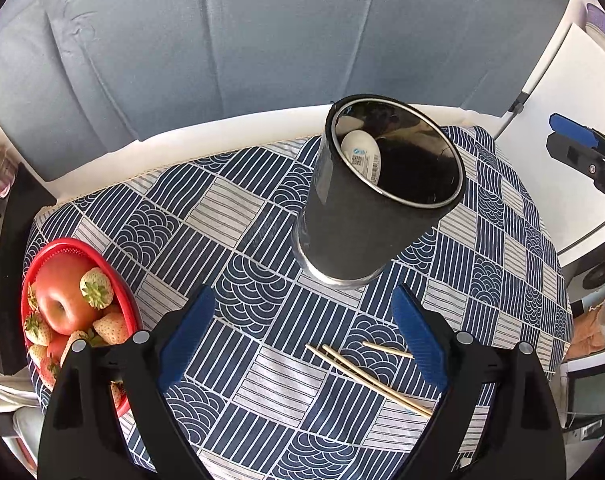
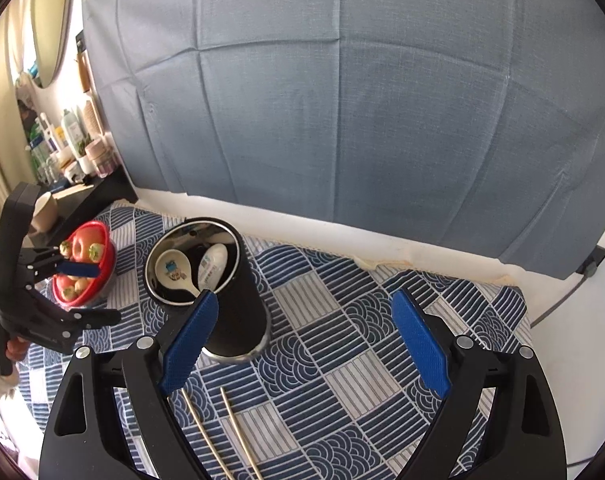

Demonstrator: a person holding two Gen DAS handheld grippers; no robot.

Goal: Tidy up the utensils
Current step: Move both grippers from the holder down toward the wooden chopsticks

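Note:
A black cylindrical holder [image 1: 366, 232] stands on the blue patterned tablecloth [image 1: 242, 380], with a white spoon [image 1: 360, 154] inside. Several wooden chopsticks [image 1: 366, 376] lie on the cloth just in front of it. My left gripper [image 1: 302, 344] hovers open above the cloth, the chopsticks by its right finger. In the right wrist view the holder [image 2: 230, 312] holds two white spoons [image 2: 174, 270], and two chopsticks [image 2: 206, 432] lie near my left finger. My right gripper [image 2: 306, 340] is open with nothing between its fingers.
A red bowl [image 1: 62, 246] of apples and strawberries sits at the table's left edge, also seen as the red bowl [image 2: 106, 240] beyond the left gripper [image 2: 90, 292]. A grey fabric backdrop [image 2: 342, 120] rises behind the table. Bottles crowd a shelf [image 2: 70, 148] at far left.

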